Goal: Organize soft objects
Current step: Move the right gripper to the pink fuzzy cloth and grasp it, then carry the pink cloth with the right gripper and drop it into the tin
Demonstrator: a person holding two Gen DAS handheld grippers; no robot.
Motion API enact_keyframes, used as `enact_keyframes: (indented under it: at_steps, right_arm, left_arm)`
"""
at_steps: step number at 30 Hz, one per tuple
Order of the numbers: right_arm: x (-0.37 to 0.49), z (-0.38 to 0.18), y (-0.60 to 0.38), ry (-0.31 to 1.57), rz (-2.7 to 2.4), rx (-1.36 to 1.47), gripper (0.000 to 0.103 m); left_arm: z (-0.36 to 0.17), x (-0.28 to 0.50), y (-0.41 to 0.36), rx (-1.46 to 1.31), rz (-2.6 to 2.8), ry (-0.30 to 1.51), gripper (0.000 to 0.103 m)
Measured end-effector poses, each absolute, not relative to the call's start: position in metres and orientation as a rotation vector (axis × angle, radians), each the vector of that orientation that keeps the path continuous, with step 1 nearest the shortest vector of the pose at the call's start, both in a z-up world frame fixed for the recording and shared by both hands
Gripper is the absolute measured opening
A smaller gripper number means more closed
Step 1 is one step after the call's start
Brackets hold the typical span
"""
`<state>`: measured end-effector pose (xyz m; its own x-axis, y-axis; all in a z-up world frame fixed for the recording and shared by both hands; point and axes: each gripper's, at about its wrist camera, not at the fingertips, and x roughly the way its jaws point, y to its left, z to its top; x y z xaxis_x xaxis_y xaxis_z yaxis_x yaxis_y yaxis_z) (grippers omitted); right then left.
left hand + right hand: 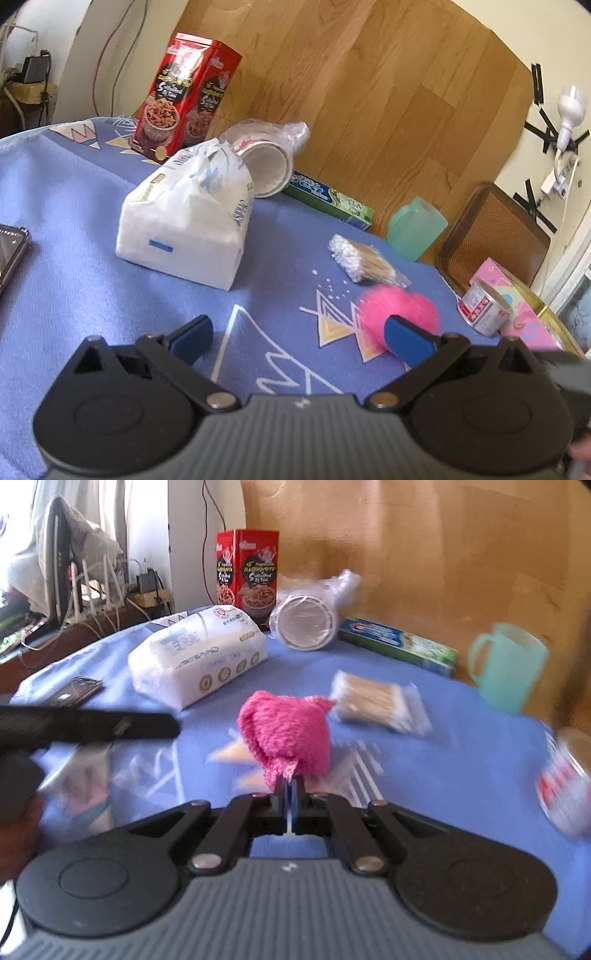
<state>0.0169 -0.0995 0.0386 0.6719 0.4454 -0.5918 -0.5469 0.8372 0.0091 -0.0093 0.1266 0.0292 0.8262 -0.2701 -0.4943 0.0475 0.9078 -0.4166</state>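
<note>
Our right claw (290, 788) pinches the fluffy pink cloth (286, 729) near the white tissue pack (199, 657); our left claw (299, 332) hangs spread.

In the left wrist view the pink cloth (400, 310) is smeared by motion and partly covered by a blue fingertip (404, 338), so its outline cannot be made out. A dark phone (11, 251) is cut off by the left edge. In the right wrist view the tin can (565, 786) is blurred and clipped by the right edge, and its label cannot be read. The print on the desk cloth (461, 768) is streaked beyond recognition near the jaws.
</note>
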Motion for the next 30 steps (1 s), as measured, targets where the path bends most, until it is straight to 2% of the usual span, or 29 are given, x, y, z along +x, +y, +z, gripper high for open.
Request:
enact_keyframes:
  at_steps: [7, 9, 10, 12, 14, 17, 19, 20, 23, 30]
  right_arm:
    - [-0.067, 0.034, -0.172, 0.608, 0.466, -0.202, 0.005]
    - [-0.076, 0.031, -0.184, 0.615, 0.455, -0.175, 0.012]
    - [-0.075, 0.03, -0.186, 0.618, 0.467, -0.161, 0.016]
    - [-0.077, 0.03, -0.186, 0.594, 0.492, -0.15, 0.044]
    - [-0.076, 0.031, -0.181, 0.559, 0.527, -0.162, 0.053]
    - [-0.068, 0.029, -0.17, 0.54, 0.582, -0.18, 0.055]
    - [-0.06, 0.024, -0.161, 0.544, 0.576, -0.197, 0.055]
    - [-0.055, 0.021, -0.158, 0.545, 0.573, -0.198, 0.054]
    - [-0.05, 0.021, -0.165, 0.533, 0.544, -0.151, 0.029]
    - [-0.054, 0.052, -0.236, 0.361, 0.324, -0.039, 0.025]
  left_arm:
    - [0.043, -0.016, 0.08, -0.391, -0.425, 0.62, 0.102]
    - [0.05, -0.02, 0.056, -0.362, -0.516, 0.635, 0.102]
    - [0.053, -0.021, 0.046, -0.349, -0.55, 0.643, 0.102]
    - [0.056, -0.026, 0.031, -0.345, -0.604, 0.67, 0.1]
    - [0.058, -0.031, 0.024, -0.348, -0.64, 0.695, 0.094]
    - [0.056, -0.035, 0.013, -0.294, -0.63, 0.734, 0.081]
    - [0.049, -0.031, 0.005, -0.27, -0.62, 0.781, 0.057]
    - [0.045, -0.027, 0.0, -0.271, -0.633, 0.818, 0.054]
    - [0.051, -0.025, -0.018, -0.201, -0.617, 0.807, 0.054]
    - [0.099, 0.001, -0.102, -0.085, -0.785, 0.687, 0.054]
